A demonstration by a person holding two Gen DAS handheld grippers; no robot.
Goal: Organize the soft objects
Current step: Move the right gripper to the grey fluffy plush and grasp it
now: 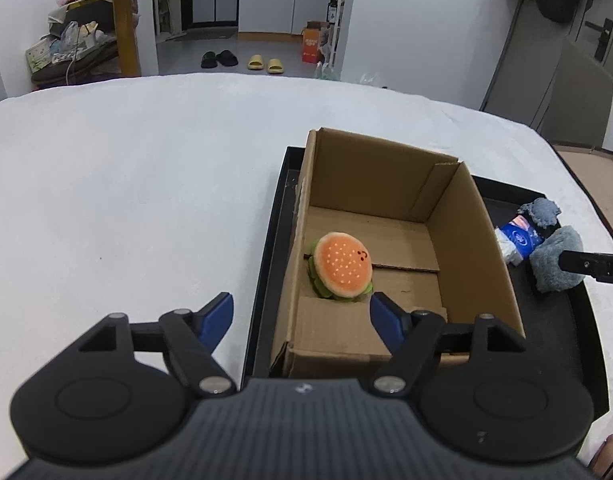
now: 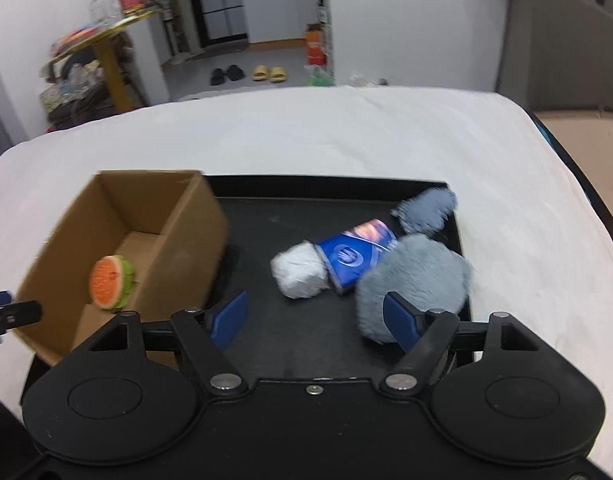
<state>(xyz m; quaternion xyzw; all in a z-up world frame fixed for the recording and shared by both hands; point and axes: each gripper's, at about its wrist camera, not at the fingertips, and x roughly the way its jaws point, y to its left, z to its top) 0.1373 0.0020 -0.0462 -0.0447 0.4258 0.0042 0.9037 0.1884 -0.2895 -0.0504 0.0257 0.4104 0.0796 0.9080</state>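
A plush burger [image 1: 342,266] with an orange bun lies inside the open cardboard box [image 1: 386,176], against its left wall. My left gripper [image 1: 302,314] stands open over the box's near end, with the burger just beyond its blue pads and untouched. The box stands on a black tray [image 2: 266,216]. On the tray's right part lie a white ball [image 2: 300,276], a blue packet [image 2: 356,258], a large grey fluffy plush [image 2: 414,276] and a small blue-grey plush [image 2: 426,208]. My right gripper [image 2: 315,318] is open above the tray; its right pad overlaps the large plush and holds nothing.
The tray rests on a white cloth-covered table [image 1: 126,200] with wide bare cloth to the left and behind. A finger of the right gripper [image 1: 586,266] reaches in by the grey plush. Beyond the table are slippers [image 1: 260,63] on the floor and a cluttered yellow table [image 1: 126,20].
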